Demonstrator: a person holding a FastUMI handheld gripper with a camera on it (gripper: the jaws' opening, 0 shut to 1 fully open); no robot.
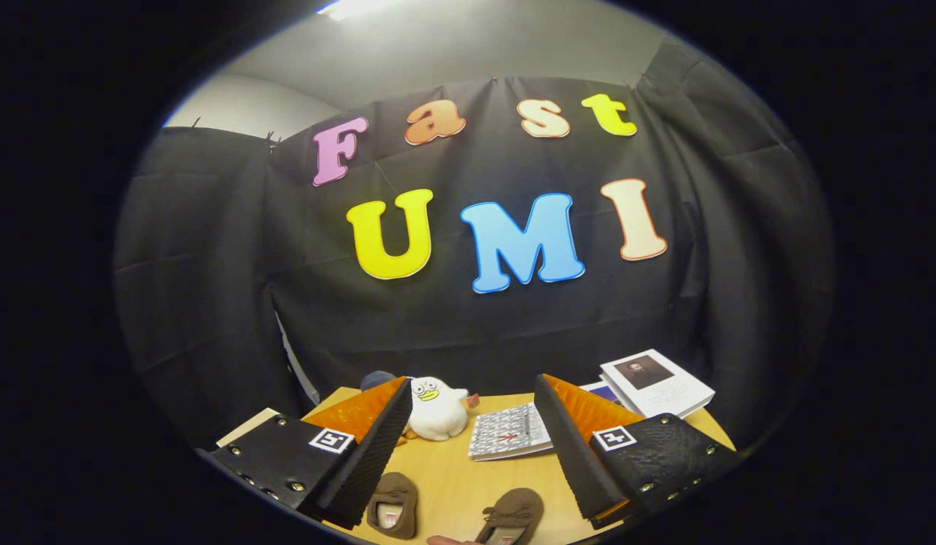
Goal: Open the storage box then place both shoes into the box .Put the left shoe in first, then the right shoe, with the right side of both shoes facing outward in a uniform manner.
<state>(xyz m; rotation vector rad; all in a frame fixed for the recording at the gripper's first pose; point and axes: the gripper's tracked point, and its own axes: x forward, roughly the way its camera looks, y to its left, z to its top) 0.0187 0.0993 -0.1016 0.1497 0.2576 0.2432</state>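
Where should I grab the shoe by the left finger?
Gripper is open above the table. Probably pinch that brown shoe across its heel collar from above: the opening faces up, giving a rim to clamp. The second shoe lies apart.

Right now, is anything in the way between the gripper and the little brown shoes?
Nothing visible blocks them. The gripper is open, and both brown shoes lie on bare wooden table between its fingers. The white plush toy and the booklet sit farther away, beyond the shoes.

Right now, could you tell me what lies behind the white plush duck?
A dark rounded object peeks from behind the white plush duck, partly covered; then the booth's black cloth wall. The tool is open.
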